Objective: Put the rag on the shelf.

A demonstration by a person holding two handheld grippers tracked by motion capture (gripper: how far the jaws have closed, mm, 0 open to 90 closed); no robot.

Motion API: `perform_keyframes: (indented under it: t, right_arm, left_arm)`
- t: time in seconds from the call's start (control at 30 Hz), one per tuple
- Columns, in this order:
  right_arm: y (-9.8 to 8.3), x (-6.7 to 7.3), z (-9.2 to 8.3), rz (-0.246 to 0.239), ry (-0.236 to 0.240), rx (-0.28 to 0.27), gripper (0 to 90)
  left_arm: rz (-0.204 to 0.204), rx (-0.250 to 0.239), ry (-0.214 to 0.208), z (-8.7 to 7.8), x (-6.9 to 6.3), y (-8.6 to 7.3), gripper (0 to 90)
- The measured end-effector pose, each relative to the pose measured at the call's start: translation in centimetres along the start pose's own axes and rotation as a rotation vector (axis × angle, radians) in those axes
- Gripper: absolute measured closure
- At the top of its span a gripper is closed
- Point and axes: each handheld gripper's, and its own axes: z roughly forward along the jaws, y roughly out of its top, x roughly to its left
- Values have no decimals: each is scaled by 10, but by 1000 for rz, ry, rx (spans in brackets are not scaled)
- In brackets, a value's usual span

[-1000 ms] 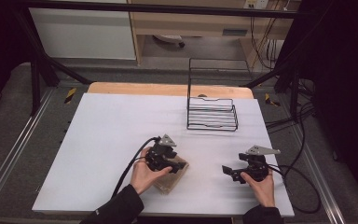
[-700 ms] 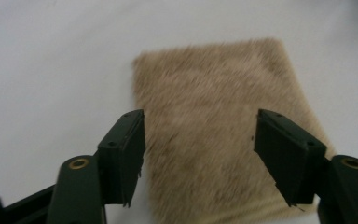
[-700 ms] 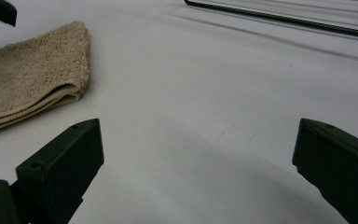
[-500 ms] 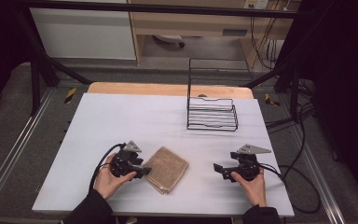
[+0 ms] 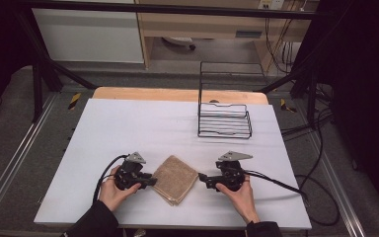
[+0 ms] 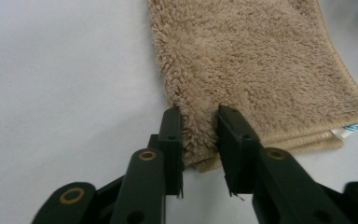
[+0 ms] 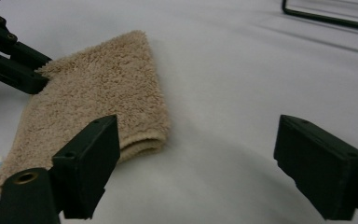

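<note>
A folded tan towel (image 5: 175,178) lies near the front edge of the white table (image 5: 128,128). My left gripper (image 5: 150,181) is at the towel's left side. In the left gripper view its jaws (image 6: 199,126) are drawn close with the thick edge of the towel (image 6: 261,70) pinched between them. My right gripper (image 5: 202,177) sits just right of the towel, jaws spread wide and empty (image 7: 196,140). In the right gripper view the towel (image 7: 98,98) lies in front of its left jaw, and the left gripper (image 7: 23,70) touches the towel's far corner.
A black wire rack (image 5: 224,118) stands at the back right of the table; its base wire (image 7: 326,14) crosses the top of the right gripper view. Cables trail from both grippers, the right one off the table's right side. A small label (image 6: 352,128) sticks out of the towel's folds.
The left gripper left the towel, swung out to the left, then came back and closed on its left edge. The right gripper slid left toward the towel.
</note>
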Motion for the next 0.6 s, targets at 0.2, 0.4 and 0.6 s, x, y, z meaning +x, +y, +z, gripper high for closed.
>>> perform_keyframes:
  t: [0.2,0.4,0.6]
  right_arm:
    - [3,15,22,-15,-14,26,361]
    - [2,16,29,24,2,50,534]
    - [-1,19,31,48,16,58,642]
  left_arm:
    - [-4,14,-26,-2,5,0,789]
    - [2,5,-32,-1,6,-2,774]
    - [22,-10,-4,0,2,-4,767]
